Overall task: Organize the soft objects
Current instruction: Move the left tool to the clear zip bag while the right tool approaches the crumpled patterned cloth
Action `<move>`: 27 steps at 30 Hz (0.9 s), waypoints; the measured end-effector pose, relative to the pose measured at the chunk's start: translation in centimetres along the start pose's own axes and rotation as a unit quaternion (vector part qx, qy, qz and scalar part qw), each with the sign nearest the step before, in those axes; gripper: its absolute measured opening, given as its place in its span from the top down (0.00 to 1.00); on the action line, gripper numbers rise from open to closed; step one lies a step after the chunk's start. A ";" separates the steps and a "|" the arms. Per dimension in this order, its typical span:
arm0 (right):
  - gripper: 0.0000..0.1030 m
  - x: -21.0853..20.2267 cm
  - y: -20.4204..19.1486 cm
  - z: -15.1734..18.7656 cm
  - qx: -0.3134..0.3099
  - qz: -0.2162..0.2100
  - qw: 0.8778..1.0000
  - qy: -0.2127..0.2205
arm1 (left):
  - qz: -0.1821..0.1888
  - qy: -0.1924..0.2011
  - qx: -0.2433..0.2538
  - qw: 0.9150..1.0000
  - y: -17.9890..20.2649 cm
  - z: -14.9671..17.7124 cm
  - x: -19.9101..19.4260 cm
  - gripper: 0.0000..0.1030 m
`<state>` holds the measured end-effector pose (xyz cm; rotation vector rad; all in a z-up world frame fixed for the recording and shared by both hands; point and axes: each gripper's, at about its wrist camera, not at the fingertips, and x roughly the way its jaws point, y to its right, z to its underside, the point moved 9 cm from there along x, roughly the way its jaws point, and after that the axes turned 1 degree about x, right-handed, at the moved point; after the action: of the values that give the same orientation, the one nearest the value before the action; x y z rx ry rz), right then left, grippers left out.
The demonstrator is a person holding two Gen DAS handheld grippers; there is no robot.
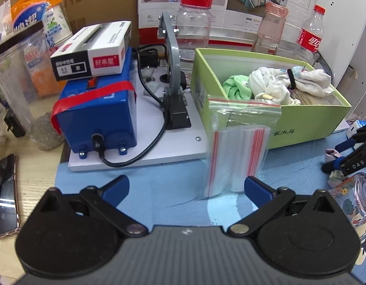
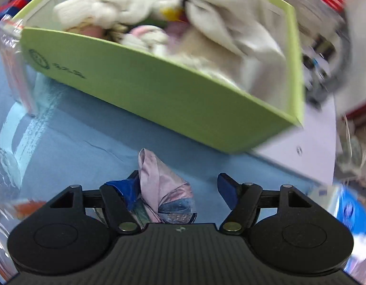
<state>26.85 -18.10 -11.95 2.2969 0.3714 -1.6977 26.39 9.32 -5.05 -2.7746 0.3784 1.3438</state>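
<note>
A green box (image 1: 309, 128) holds white socks (image 1: 273, 83) and a green cloth (image 1: 237, 87); the right wrist view shows the box (image 2: 159, 90) blurred. A pink patterned cloth (image 2: 159, 190) lies on the blue mat against my right gripper's left finger. My right gripper (image 2: 180, 190) is open around it, also at the right edge of the left wrist view (image 1: 349, 152). My left gripper (image 1: 186, 187) is open and empty above the mat, with a stack of zip bags (image 1: 235, 156) leaning on the box just beyond its right finger.
A blue device (image 1: 97, 118) on a white base (image 1: 159, 154) with a boxed item (image 1: 92, 52) sits left of the box. Bottles (image 1: 195, 23) stand behind. A patterned glass (image 1: 358, 197) is at right, a phone (image 1: 4, 194) at left.
</note>
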 end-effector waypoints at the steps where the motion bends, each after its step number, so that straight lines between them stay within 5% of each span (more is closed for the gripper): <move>1: 0.45 -0.2 0.5 0.8 0.007 -0.004 1.000 0.005 | -0.001 0.000 0.002 1.000 0.1 0.1 -0.1 0.00; 9: 0.43 -2.5 2.9 8.0 0.021 0.001 0.999 0.035 | -0.003 -0.006 0.000 1.000 0.8 0.8 -0.4 0.01; 11: 0.43 -3.7 3.1 9.0 0.038 0.006 0.997 0.074 | -0.005 -0.002 0.004 1.000 1.0 1.0 -0.8 0.00; 17: 0.42 -7.1 2.4 14.1 0.193 -0.011 0.952 0.236 | 0.001 -0.004 -0.001 1.000 1.1 1.3 -0.5 0.00; 23: 0.41 -6.1 1.5 13.8 0.253 -0.023 0.932 0.257 | 0.001 -0.012 0.009 1.000 1.6 0.9 0.6 0.00; 27: 0.41 -5.7 1.5 11.6 0.232 -0.012 0.941 0.247 | 0.005 -0.010 0.014 1.000 2.1 0.7 0.7 0.00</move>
<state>15.45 -23.86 -9.67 3.0789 0.0874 -1.2939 25.77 7.25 -5.89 -2.7383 0.4089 1.3566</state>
